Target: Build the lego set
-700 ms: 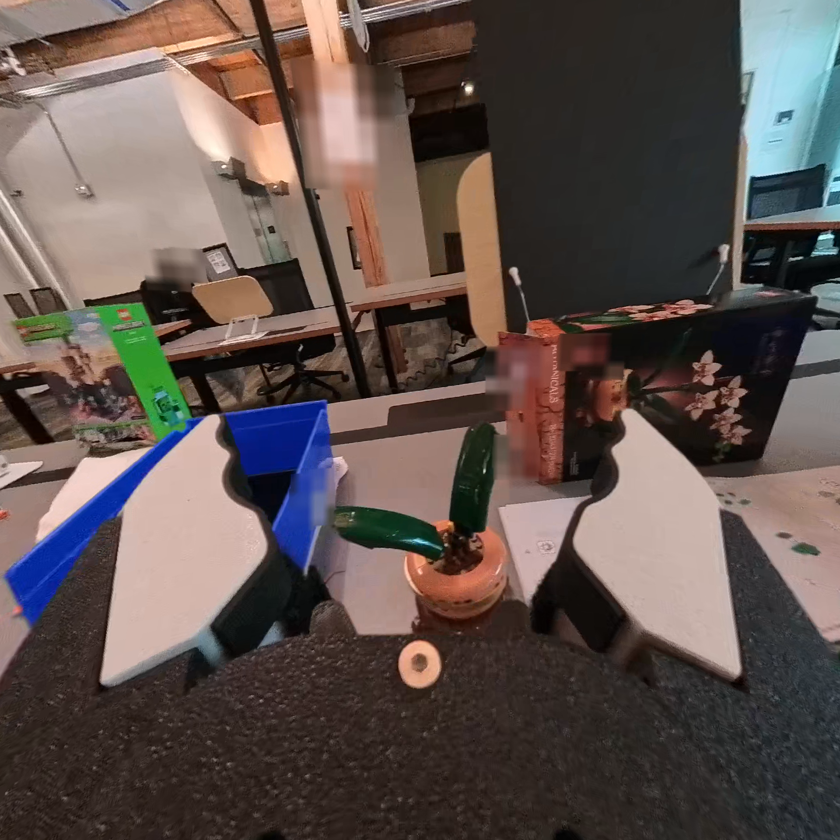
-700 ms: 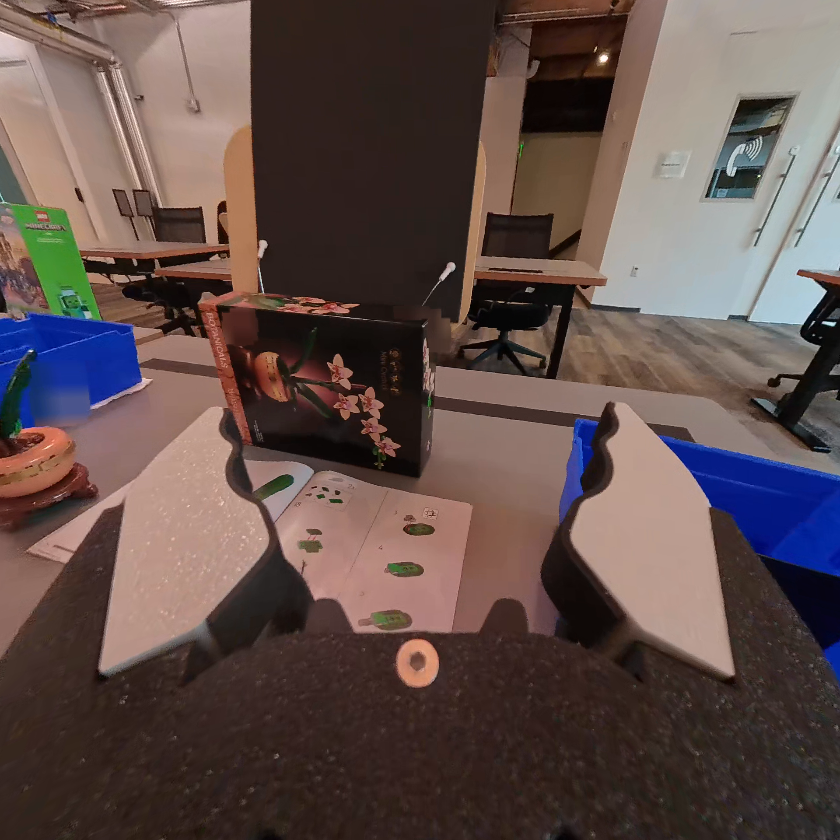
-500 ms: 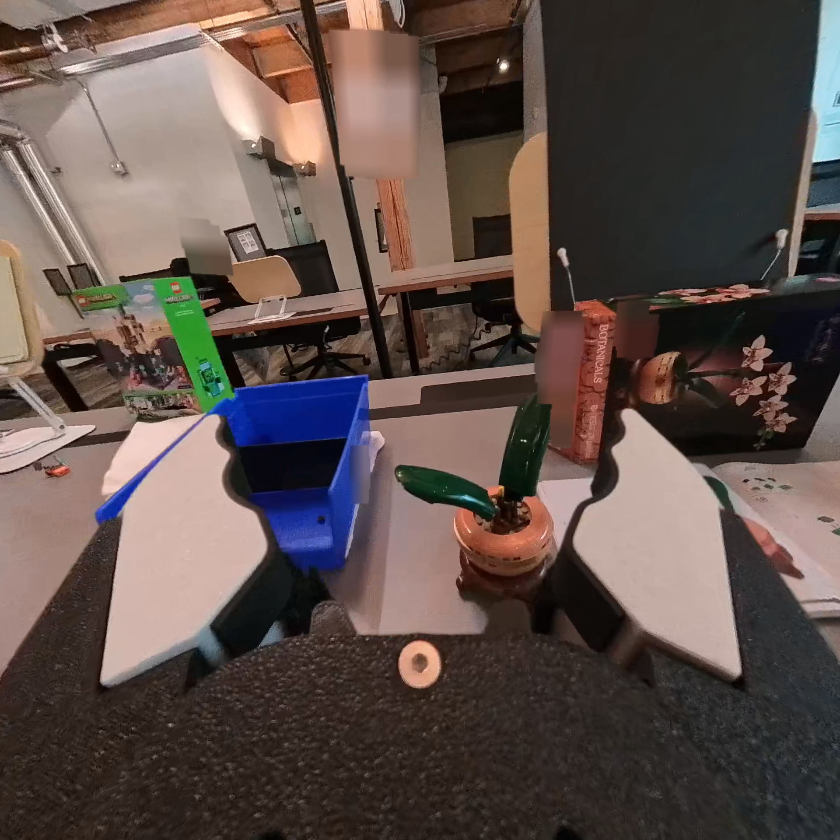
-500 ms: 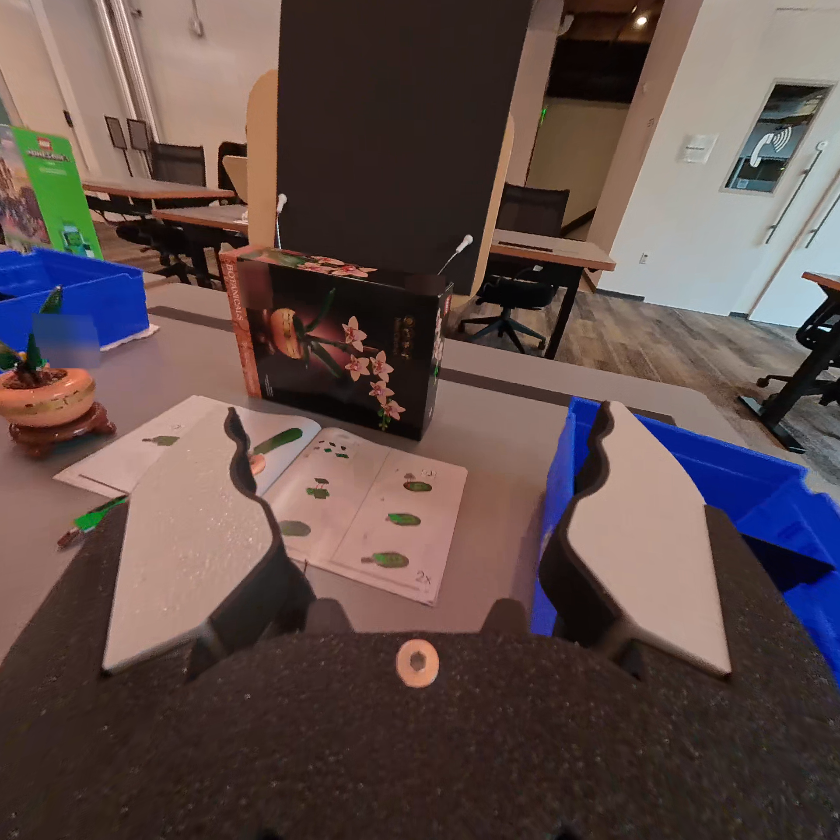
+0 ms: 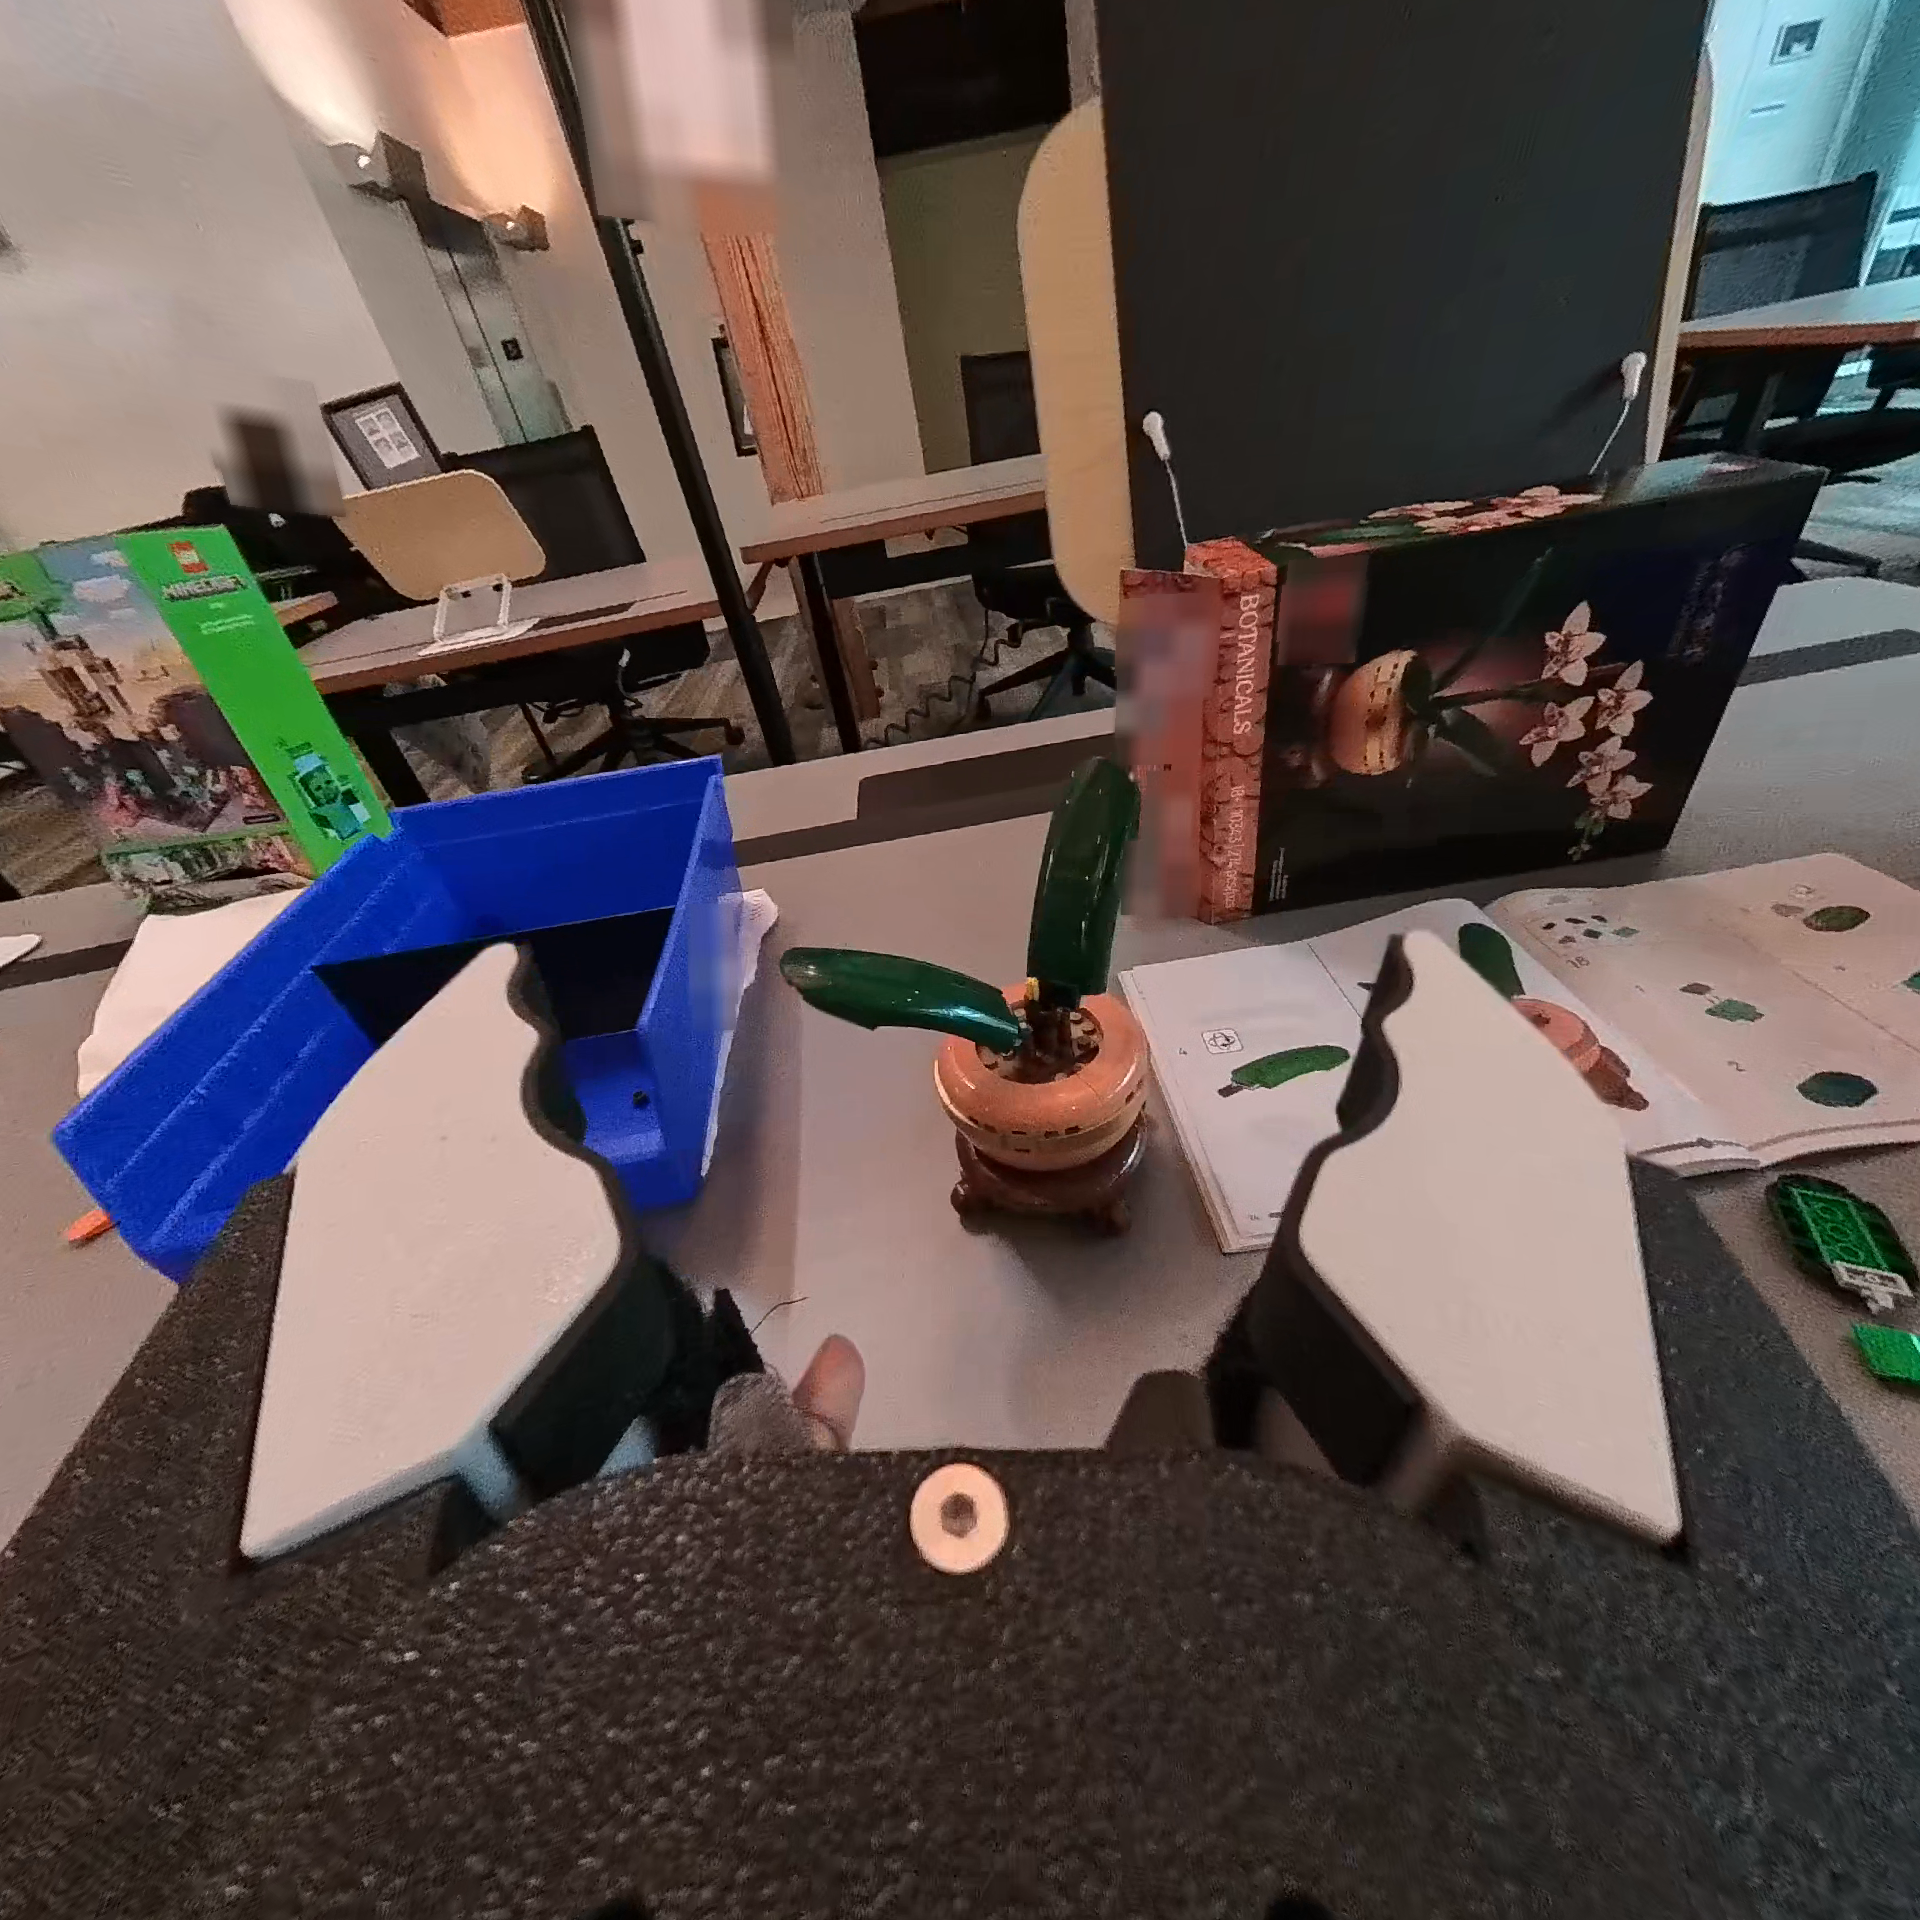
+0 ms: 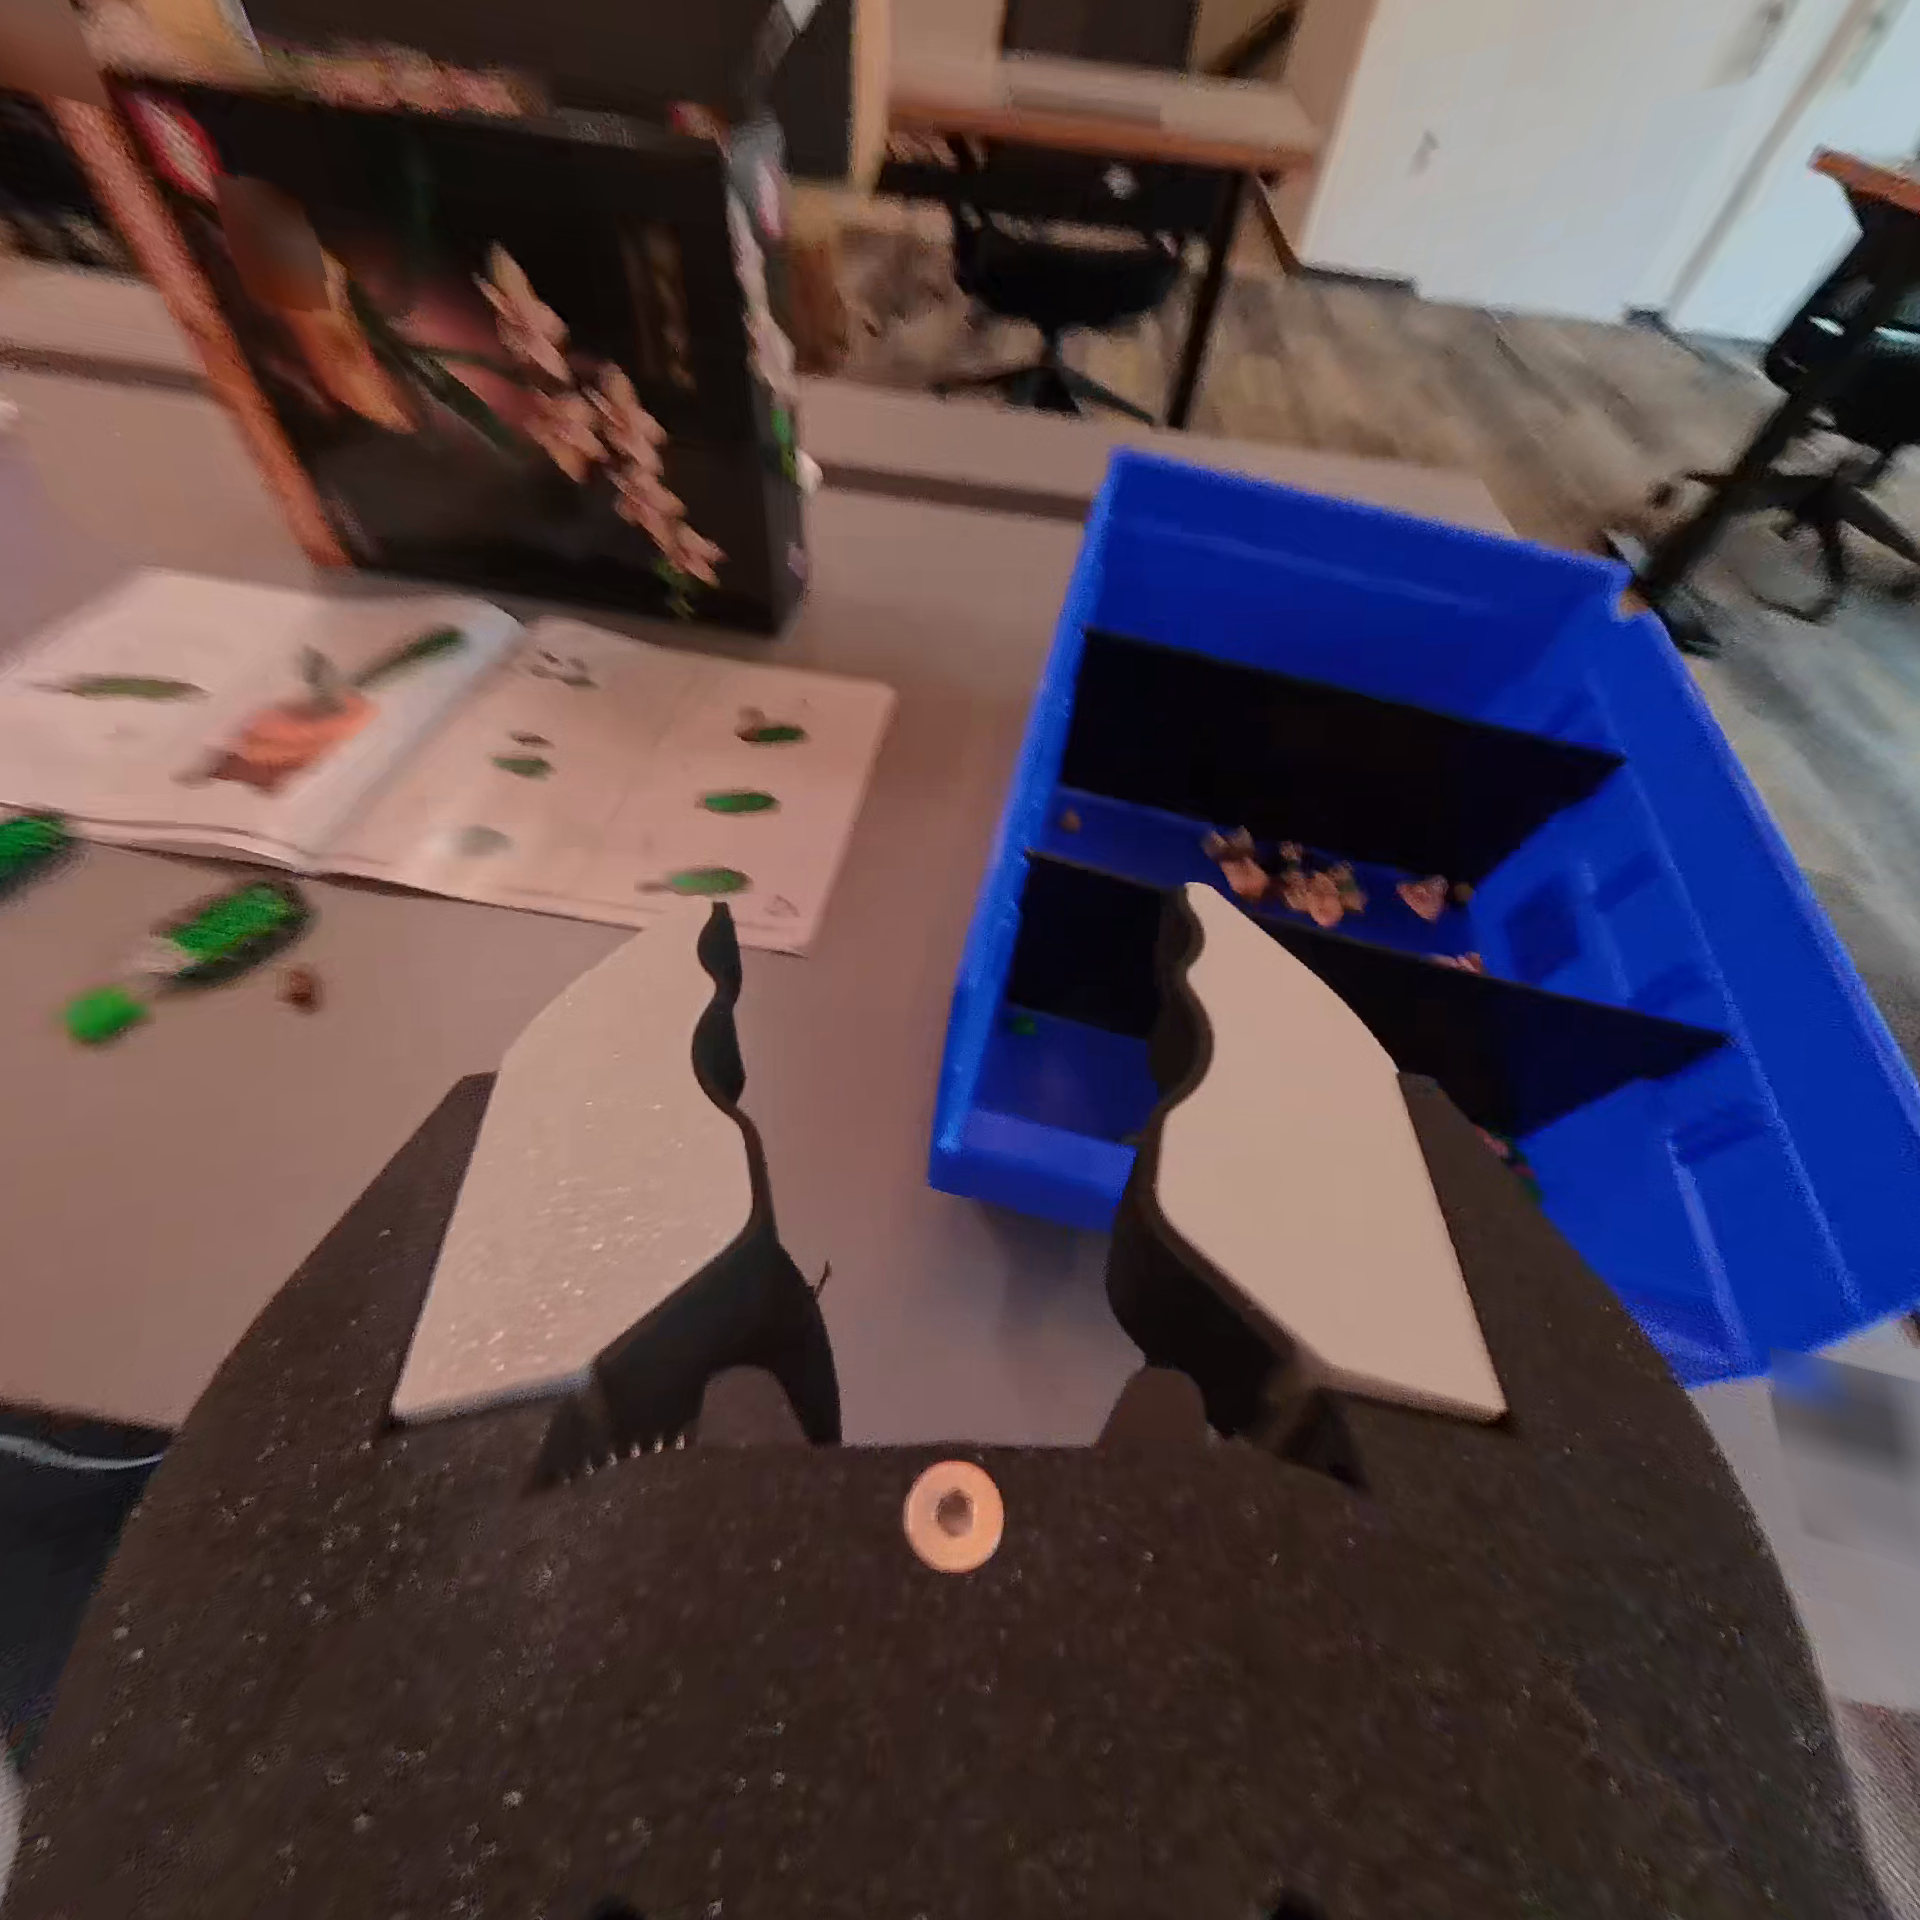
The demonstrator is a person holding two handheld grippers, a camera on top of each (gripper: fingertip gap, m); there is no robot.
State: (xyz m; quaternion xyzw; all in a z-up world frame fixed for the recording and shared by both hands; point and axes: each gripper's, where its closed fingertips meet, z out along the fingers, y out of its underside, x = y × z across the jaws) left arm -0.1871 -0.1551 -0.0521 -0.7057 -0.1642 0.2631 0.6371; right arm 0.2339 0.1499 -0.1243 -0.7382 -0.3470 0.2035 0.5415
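A tan flower pot model (image 5: 1041, 1097) with two dark green leaves stands on a brown base on the grey table, just ahead of my open, empty left gripper (image 5: 956, 961). An open instruction booklet (image 5: 1558, 1029) lies to its right; it also shows in the right wrist view (image 6: 436, 748). Loose green leaf pieces (image 5: 1839, 1236) lie near the booklet and show in the right wrist view (image 6: 223, 925). My right gripper (image 6: 951, 904) is open and empty, above the table by the left front corner of a blue divided bin (image 6: 1039, 1153) holding small brown pieces (image 6: 1299, 883).
The dark set box (image 5: 1455, 707) stands behind the booklet; it is blurred in the right wrist view (image 6: 499, 353). Another blue bin (image 5: 468, 997) sits left of the pot on white cloth. A green box (image 5: 177, 717) stands at the far left. A fingertip (image 5: 831, 1392) shows under the left gripper. To the tan flower pot model (image 5: 1041, 1097): left tips about 15 cm, right tips about 50 cm.
Both grippers rose and tilted down toward the table. The right gripper swung right toward the blue divided bin and its jaws narrowed. The pot now sits farther ahead of the left gripper.
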